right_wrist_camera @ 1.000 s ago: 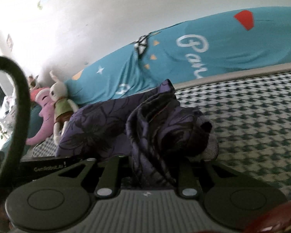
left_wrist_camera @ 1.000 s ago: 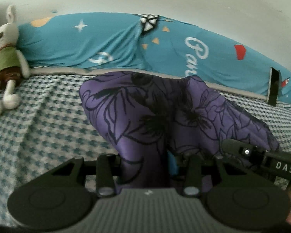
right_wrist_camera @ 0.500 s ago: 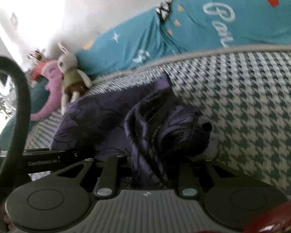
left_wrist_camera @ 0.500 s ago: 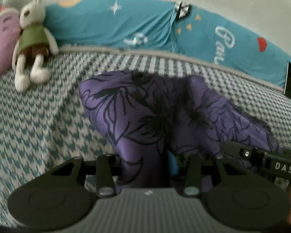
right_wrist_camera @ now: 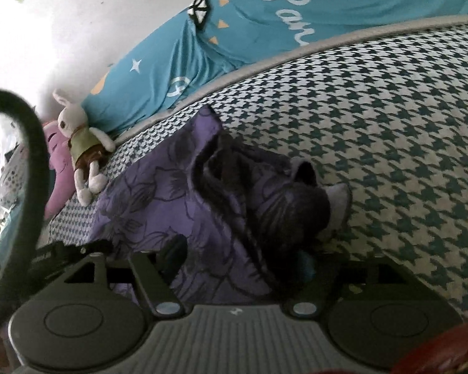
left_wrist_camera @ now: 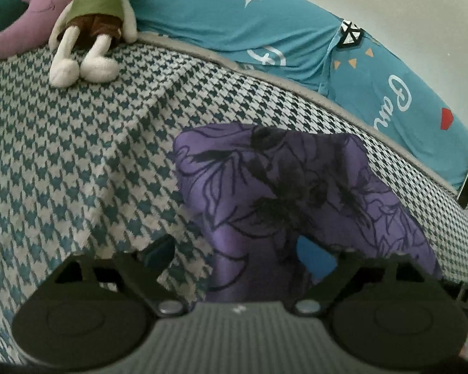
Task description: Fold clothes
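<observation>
Soft daylight is washing both views; glare is blowing out the right wrist view's upper left, fisheye distortion is bending the edges, dark corners vignetting.

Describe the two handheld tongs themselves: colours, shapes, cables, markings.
Both tongs look alike. The left tongs have a grey ribbed body with a small white mark, two black round discs either side, black angled linkage arms with silver pivot bolts, and blue finger pads. The right tongs match; a thick black cable loops at their left, and something red, unidentifiable, shows at the lower right corner.

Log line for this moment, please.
left gripper: open | right gripper: open | purple floral garment: released on houndstooth bed
</observation>
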`<state>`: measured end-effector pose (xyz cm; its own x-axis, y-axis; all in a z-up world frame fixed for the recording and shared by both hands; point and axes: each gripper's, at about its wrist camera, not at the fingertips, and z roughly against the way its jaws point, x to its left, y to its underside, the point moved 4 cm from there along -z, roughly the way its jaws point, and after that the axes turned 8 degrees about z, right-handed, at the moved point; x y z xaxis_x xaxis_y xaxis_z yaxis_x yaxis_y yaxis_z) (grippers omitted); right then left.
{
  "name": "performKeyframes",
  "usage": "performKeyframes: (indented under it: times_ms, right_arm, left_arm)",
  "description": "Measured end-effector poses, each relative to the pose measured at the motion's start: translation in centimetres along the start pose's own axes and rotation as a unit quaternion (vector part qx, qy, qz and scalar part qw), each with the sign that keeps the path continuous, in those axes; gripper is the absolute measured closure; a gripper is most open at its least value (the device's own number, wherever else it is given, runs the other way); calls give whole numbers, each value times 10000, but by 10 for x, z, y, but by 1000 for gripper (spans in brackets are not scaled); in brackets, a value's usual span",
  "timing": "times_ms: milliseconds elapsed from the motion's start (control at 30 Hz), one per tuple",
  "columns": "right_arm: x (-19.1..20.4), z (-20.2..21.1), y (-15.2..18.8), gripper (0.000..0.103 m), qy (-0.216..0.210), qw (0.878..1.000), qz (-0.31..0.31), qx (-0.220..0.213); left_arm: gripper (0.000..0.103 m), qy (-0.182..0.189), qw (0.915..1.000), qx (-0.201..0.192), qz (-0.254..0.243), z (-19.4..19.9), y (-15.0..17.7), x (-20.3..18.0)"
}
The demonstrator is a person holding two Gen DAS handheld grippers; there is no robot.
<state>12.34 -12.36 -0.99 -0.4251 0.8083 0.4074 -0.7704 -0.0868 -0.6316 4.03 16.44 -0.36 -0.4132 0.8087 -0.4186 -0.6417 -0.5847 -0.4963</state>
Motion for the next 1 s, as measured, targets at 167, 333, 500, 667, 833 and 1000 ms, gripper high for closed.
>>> performKeyframes:
  times_ms: [167, 333, 500, 667, 833, 1000]
  right_arm:
    - [-4, -4, -1, 28, 43, 9999, -147, 47]
    - [-5, -15, -1, 28, 53, 9996, -235, 141]
    - [-6, -24, -1, 25, 24, 9993, -327, 155]
    - [-2, -29, -2, 22, -19, 9996, -253, 133]
    - [8, -33, 0, 28, -112, 9998, -22, 149]
    - [17, -38, 0, 55, -112, 9996, 219, 153]
  left_arm:
    - [6, 188, 9997, 113, 135, -1, 0, 6]
    - [4, 316, 9992, 189, 171, -6, -1, 4]
    - [4, 325, 9990, 252, 151, -14, 1, 1]
    - [3, 348, 9988, 334, 90, -22, 5, -5]
    - [3, 410, 9983, 423, -34, -28, 11, -12]
    - [13, 307, 9982, 382, -354, -32, 17, -23]
